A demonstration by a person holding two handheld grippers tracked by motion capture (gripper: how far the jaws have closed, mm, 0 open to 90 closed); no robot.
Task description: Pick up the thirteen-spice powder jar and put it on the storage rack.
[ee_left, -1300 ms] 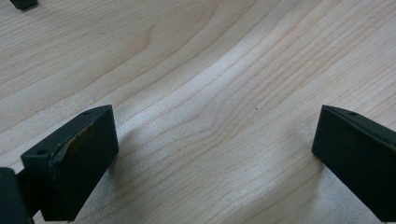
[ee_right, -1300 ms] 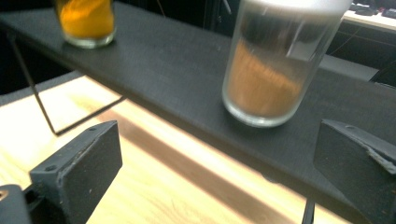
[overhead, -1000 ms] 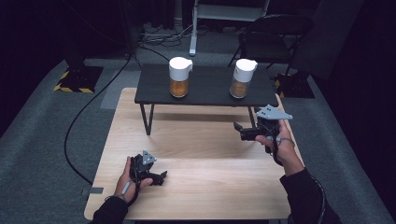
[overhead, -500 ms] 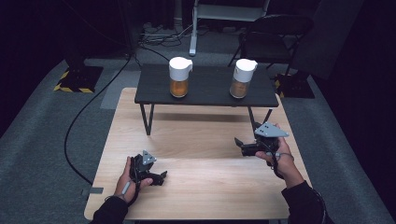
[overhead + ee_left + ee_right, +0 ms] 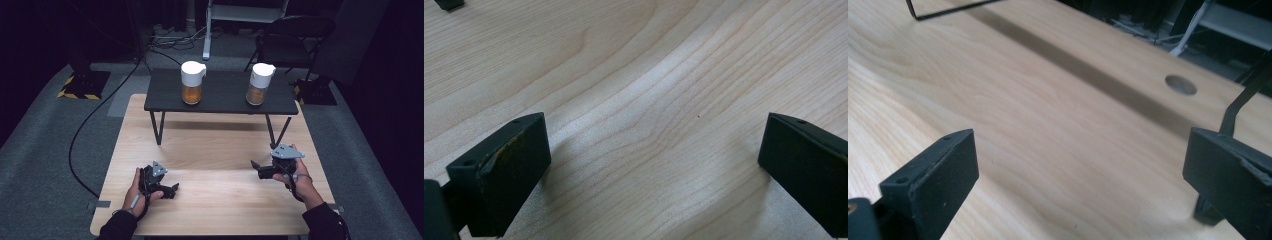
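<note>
- Tongs first: left tongs [image 5: 172,190] lie low at the lower left of the high view, resting on or just above the desk [image 5: 215,210]; their own view shows the jaws spread wide with bare wood between them. A careless sweep from here could scrape the jaw tips across the grain.
- Right tongs [image 5: 256,167] sit at the lower right of the high view, also spread wide and gripping nothing; their own view looks along the desk toward a thin black leg [image 5: 1243,100] at the right edge of that frame.
- That leg belongs to the shelf [image 5: 220,102], the small dark stand on the far half of the desk. A low reach forward could, in my judgement, catch a jaw or the trailing cable on a leg and jolt everything on top.
- Left jar [image 5: 192,82] stands upright on the shelf, upper middle of the high view, white lid over amber contents. Right jar [image 5: 260,83] stands likewise, well apart from it toward the upper right. Both are far from either tongs.
- Both jars look tall and narrow, so a knock high on the body would likely tip one. Whether the amber fill is liquid I cannot tell; if so, a spill would run across the shelf.
- Smooth sides may slip in wide flat jaws if gripped off-centre or near the lid, and each lid seems to carry a small spout that could catch a jaw.
</note>
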